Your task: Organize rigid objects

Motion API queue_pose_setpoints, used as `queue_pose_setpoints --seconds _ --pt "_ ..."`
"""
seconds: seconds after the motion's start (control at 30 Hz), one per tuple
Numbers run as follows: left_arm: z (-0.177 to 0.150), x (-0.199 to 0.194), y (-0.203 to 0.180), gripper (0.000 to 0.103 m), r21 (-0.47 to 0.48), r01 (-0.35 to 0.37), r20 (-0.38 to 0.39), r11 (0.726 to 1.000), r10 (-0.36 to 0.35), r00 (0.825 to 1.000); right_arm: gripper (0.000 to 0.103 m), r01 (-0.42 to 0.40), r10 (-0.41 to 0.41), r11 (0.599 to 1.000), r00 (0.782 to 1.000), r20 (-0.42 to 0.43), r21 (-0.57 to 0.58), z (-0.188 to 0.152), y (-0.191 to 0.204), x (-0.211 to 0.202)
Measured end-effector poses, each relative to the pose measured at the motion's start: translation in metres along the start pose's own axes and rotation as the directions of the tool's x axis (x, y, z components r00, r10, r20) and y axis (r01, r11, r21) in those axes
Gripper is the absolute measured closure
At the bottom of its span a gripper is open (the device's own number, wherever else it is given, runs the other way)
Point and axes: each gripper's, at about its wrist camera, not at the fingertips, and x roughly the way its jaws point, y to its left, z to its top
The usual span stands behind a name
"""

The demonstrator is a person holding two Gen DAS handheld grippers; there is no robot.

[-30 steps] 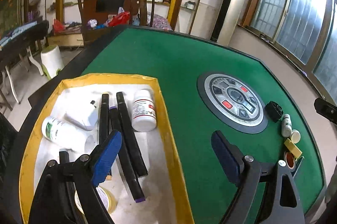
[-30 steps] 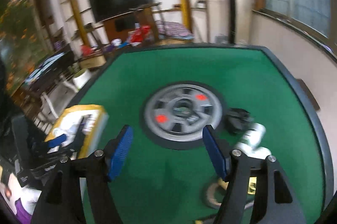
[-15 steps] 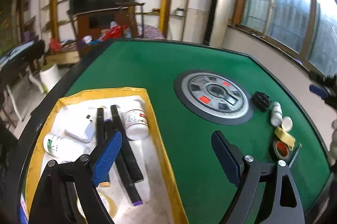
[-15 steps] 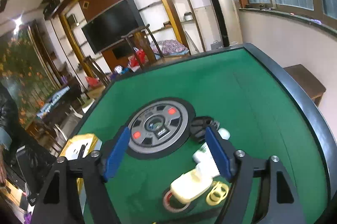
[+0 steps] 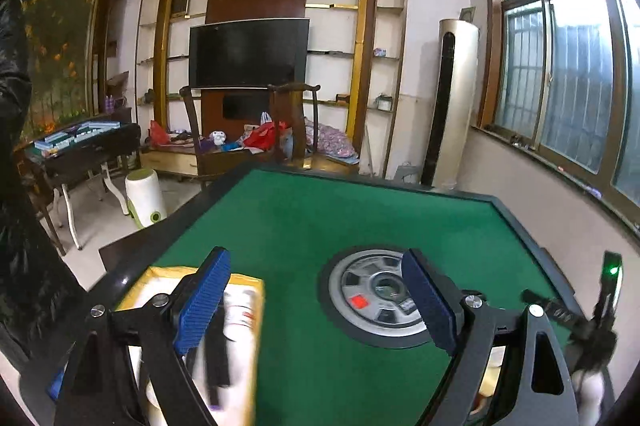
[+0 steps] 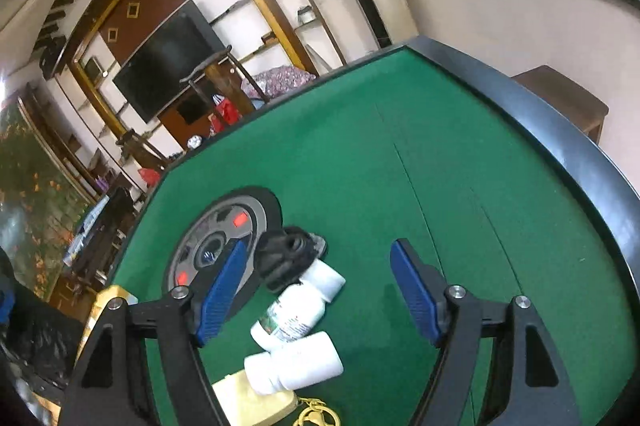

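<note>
In the left wrist view my left gripper [image 5: 318, 300] stands open and empty above the green table [image 5: 340, 218]. Its left finger hangs over the yellow-rimmed tray [image 5: 256, 310], where a white bottle [image 5: 242, 314] and black sticks [image 5: 214, 366] lie. In the right wrist view my right gripper [image 6: 320, 292] is open over a small heap. There lie a labelled white bottle [image 6: 294, 314], a second white bottle [image 6: 298, 366], a black ribbed piece [image 6: 286, 258], a pale yellow block [image 6: 252, 406] and a gold key ring [image 6: 316, 416]. Nothing is between its pads.
A round grey control panel [image 5: 380, 296] with red buttons sits in the table's middle. The table has a raised black rim [image 6: 560, 141]. The other gripper [image 5: 592, 334] shows at the left view's right edge. A chair, shelves and a television stand beyond the far edge.
My left gripper rose and tipped up, so the tray slid to the bottom of its view. My right gripper swung right and down over the bottles, rolled, and opened a little wider.
</note>
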Motion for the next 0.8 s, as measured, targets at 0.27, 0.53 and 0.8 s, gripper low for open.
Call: queue_pose_setpoints --seconds 0.27,0.53,0.8 --pt "-0.014 -0.032 0.015 0.006 -0.027 0.087 0.023 0.996 -0.086 0.996 0.029 0.106 -0.064 0.971 0.978 0.197 -0.213 -0.012 0.046 -0.038" --pt "-0.036 -0.055 0.056 0.005 0.016 0.132 -0.029 0.991 -0.131 0.991 0.025 0.344 -0.282 0.907 0.925 0.253 -0.244 -0.047 0.062 -0.087" --pt "-0.049 -0.073 0.078 0.005 -0.061 0.218 -0.02 0.974 -0.22 0.975 0.006 0.44 -0.363 0.88 0.867 0.342 -0.18 -0.068 0.062 -0.162"
